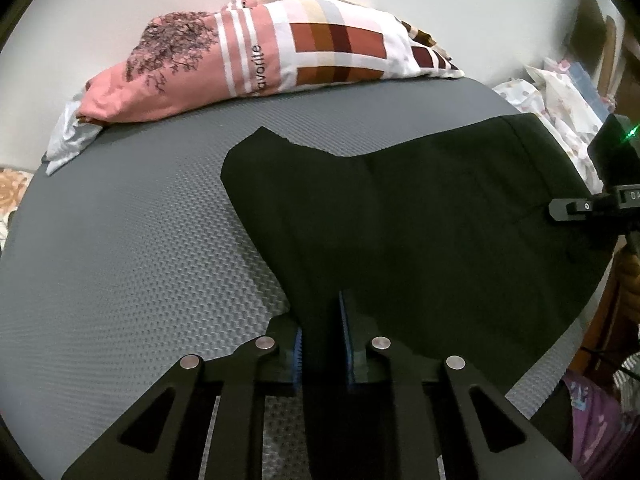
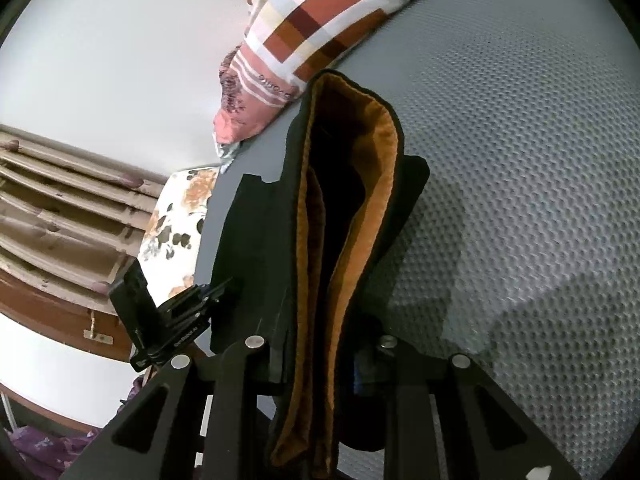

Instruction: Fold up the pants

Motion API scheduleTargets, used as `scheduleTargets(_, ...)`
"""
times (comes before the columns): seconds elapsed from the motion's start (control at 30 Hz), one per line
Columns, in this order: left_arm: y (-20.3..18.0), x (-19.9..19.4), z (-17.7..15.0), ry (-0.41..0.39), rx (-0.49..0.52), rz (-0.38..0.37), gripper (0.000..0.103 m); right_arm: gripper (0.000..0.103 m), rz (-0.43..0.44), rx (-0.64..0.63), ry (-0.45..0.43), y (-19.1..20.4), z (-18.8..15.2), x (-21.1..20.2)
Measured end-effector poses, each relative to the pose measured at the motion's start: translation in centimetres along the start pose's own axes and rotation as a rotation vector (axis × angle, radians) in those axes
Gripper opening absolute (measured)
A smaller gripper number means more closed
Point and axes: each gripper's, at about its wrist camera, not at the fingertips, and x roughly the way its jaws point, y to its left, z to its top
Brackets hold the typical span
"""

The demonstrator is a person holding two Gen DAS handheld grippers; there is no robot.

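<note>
Both grippers, left point(image 1: 322, 344) and right point(image 2: 320, 364), are clamped on the near edge of the black pants point(image 1: 400, 216) lying on the grey mat point(image 1: 120, 240): you're starting a fold, so next carry both ends across together.

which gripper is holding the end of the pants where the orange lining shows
The right gripper: it is shut on the open end of the black pants, orange lining exposed. The left gripper pinches plain black fabric.
</note>
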Motion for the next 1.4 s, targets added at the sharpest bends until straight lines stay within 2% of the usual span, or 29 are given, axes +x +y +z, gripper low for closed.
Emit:
scheduleTargets(0.43, 3.8, -1.3, 1.6, -0.058, -0.044, 0.051, 0.015, 0.020, 0.063, -0.031, 0.015, 3.0, 2.9, 3.6)
scheduleTargets(0.67, 7.0, -2.0, 3.0, -0.106, -0.094, 0.082, 0.014, 0.020, 0.085, -0.057, 0.018, 4.9, 5.0, 5.5)
scheduleTargets(0.73, 7.9, -2.4, 3.4, -0.131, -0.102, 0.086, 0.011, 0.020, 0.095, -0.058, 0.014, 5.4, 5.9, 6.3)
scheduleTargets(0.83, 9.0, -3.2, 4.6, -0.164, -0.108, 0.107, 0.011, 0.020, 0.122, -0.057, 0.011, 6.1, 7.1, 7.1)
scheduleTargets(0.97, 11.1, -3.5, 5.3, -0.178, -0.156, 0.106, 0.011, 0.020, 0.111, -0.074, 0.008, 6.9, 8.0, 7.7)
scheduleTargets(1.1, 13.6, -2.3, 4.4, -0.094, -0.224, 0.005, 0.012, 0.020, 0.097, -0.082, 0.015, 6.6, 7.3, 7.2)
scheduleTargets(1.2, 14.7, 0.0, 3.4, 0.014, -0.272, -0.100, 0.013, 0.020, 0.087, -0.069, 0.021, 5.8, 6.8, 7.0)
scheduleTargets(1.27, 14.6, 1.4, 2.9, 0.069, -0.282, -0.183, 0.020, 0.020, 0.089, -0.051, 0.021, 5.1, 6.7, 7.0)
scheduleTargets(1.37, 14.1, 2.5, 2.5, 0.095, -0.278, -0.264, 0.050, 0.020, 0.102, -0.027, 0.016, 4.3, 6.3, 6.9)
scheduleTargets(1.4, 14.0, 2.9, 2.4, 0.102, -0.288, -0.320, 0.065, 0.020, 0.104, -0.022, 0.016, 4.0, 6.1, 6.9)
